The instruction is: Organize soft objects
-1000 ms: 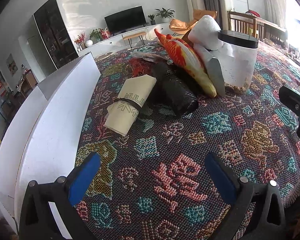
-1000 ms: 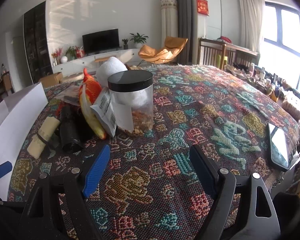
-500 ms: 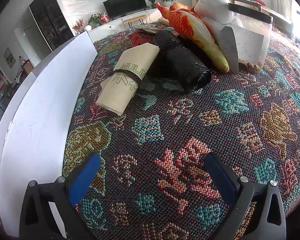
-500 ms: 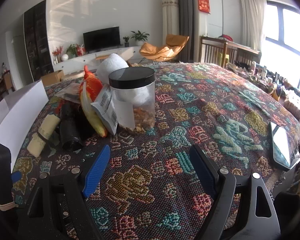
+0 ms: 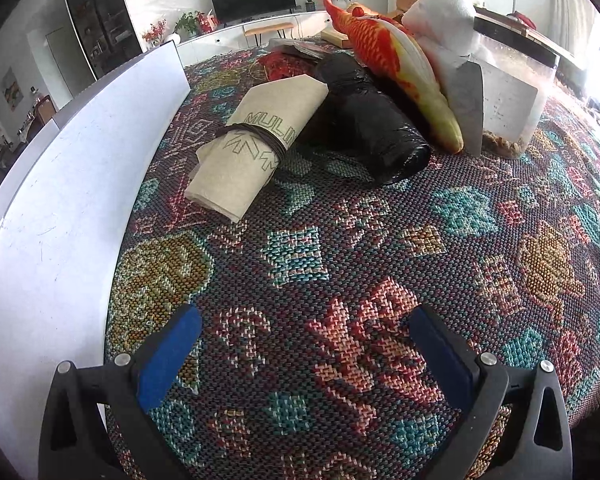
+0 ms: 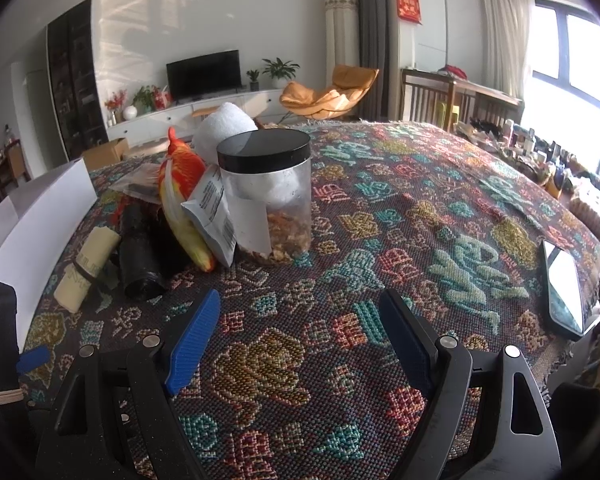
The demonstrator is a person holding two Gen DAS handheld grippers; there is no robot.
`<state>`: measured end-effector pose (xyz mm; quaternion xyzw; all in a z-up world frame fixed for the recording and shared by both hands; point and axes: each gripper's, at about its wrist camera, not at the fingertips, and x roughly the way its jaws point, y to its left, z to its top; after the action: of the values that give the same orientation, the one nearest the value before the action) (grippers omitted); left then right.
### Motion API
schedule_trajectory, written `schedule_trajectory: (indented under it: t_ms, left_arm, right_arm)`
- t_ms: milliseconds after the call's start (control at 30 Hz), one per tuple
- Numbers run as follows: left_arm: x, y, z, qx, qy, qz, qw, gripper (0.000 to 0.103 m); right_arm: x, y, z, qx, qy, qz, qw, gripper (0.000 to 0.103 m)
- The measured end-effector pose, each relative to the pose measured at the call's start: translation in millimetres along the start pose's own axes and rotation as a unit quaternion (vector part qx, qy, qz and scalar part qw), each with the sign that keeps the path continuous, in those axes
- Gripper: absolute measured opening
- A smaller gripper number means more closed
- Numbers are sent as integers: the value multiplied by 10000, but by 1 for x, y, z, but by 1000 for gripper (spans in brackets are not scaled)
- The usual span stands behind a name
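A pile lies on the patterned tablecloth point(image 5: 340, 264): a beige rolled cloth tied with a cord point(image 5: 256, 144) point(image 6: 86, 264), a black plastic roll point(image 5: 372, 124) point(image 6: 140, 252), an orange and yellow plush fish point(image 5: 396, 64) point(image 6: 184, 200) and a white rolled towel point(image 5: 440, 16) point(image 6: 224, 124). My left gripper point(image 5: 304, 354) is open, low over the cloth, well short of the beige roll. My right gripper point(image 6: 300, 340) is open too, some way in front of the pile, with nothing between its fingers.
A white open box point(image 5: 72, 184) point(image 6: 36, 216) runs along the left of the pile. A clear jar with a black lid point(image 6: 268, 192) point(image 5: 512, 84) and a grey foil pouch point(image 6: 214, 216) lean by the fish. A phone point(image 6: 564, 292) lies at the table's right edge.
The left gripper has moved forward and lower toward the beige roll and the pile. The right gripper has edged slightly closer to the jar. Both stay open.
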<state>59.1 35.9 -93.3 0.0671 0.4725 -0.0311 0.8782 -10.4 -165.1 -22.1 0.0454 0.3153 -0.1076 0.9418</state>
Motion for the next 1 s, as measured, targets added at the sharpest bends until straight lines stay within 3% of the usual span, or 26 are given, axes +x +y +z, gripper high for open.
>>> schedule_trajectory:
  t_ms: [200,500,567,1000]
  left_arm:
    - [17,24,10,-240,154,-425,9987,103]
    - [40,39,39,-78,-8,-473,9988,103]
    - [43,29,49,-68,-57,-476,9988,103]
    - [46,34,53,-57,-133,-525,9985,103]
  right_arm:
    - [1,-2,0,37,13,12,10000,84]
    - [4,-5,-1,123,95,53,9999,84]
    - [5,-4,-1,104,133,46,9998,84]
    - [16,5,-4,-112,423,-21,9990,84]
